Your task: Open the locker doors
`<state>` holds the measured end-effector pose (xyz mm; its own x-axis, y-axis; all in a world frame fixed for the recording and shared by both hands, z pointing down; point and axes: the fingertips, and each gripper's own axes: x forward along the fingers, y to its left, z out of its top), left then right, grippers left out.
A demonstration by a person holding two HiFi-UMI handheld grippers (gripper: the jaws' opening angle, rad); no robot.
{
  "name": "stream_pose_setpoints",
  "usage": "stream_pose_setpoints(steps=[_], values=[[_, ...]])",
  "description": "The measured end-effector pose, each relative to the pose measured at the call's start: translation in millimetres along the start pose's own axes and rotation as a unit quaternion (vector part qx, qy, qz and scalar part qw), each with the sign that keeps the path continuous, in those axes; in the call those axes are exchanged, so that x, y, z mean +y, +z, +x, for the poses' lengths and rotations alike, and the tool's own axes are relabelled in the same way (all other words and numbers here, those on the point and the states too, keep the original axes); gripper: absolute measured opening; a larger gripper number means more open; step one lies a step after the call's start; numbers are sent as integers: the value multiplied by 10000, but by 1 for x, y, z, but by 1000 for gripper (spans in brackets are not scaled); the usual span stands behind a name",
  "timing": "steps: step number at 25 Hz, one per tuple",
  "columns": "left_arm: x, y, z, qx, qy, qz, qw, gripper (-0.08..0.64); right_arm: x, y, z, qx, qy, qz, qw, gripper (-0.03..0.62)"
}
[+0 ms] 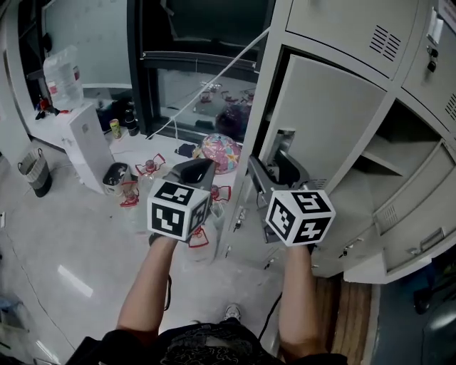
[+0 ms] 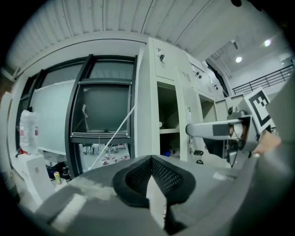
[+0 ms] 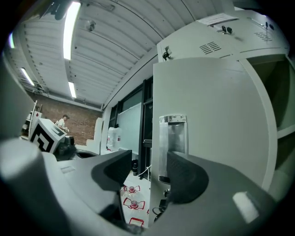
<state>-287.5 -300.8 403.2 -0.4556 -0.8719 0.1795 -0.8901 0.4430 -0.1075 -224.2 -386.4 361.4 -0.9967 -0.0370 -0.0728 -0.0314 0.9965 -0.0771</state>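
On flat grey door point(image 3: 221, 110), shiny rectangular handle point(image 3: 173, 138)

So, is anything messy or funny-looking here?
Yes. Clear bottles with red handles are scattered on the floor beside the lockers, near a colourful ball, and a thin white cord slants across the dark window.

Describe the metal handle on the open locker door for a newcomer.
Start at the grey locker bank on the right. Its leftmost door stands open, with the handle on its left edge. It is shiny upright metal, unlike the grey panels around it.
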Motion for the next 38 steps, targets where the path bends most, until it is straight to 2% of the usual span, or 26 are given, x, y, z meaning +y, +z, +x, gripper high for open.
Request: stream_pose_setpoints(steps=[14, 28, 34, 38], values=[[-40, 0, -8, -19, -778, 191, 9968, 0, -2, 1, -55, -69, -753, 5, 9971, 190], [-109, -4, -16, -47, -1471, 328, 9886, 0, -14, 1, -132, -155, -1312, -19, 9912, 181], [-138, -8, -11, -32, -1775, 299, 9837, 0, -27, 2, -160, -147, -1605, -19, 9869, 149], [-156, -7, -7, -49, -1955, 273, 9803, 0, -34, 2, -173, -115, -1656, -2, 9861, 143]])
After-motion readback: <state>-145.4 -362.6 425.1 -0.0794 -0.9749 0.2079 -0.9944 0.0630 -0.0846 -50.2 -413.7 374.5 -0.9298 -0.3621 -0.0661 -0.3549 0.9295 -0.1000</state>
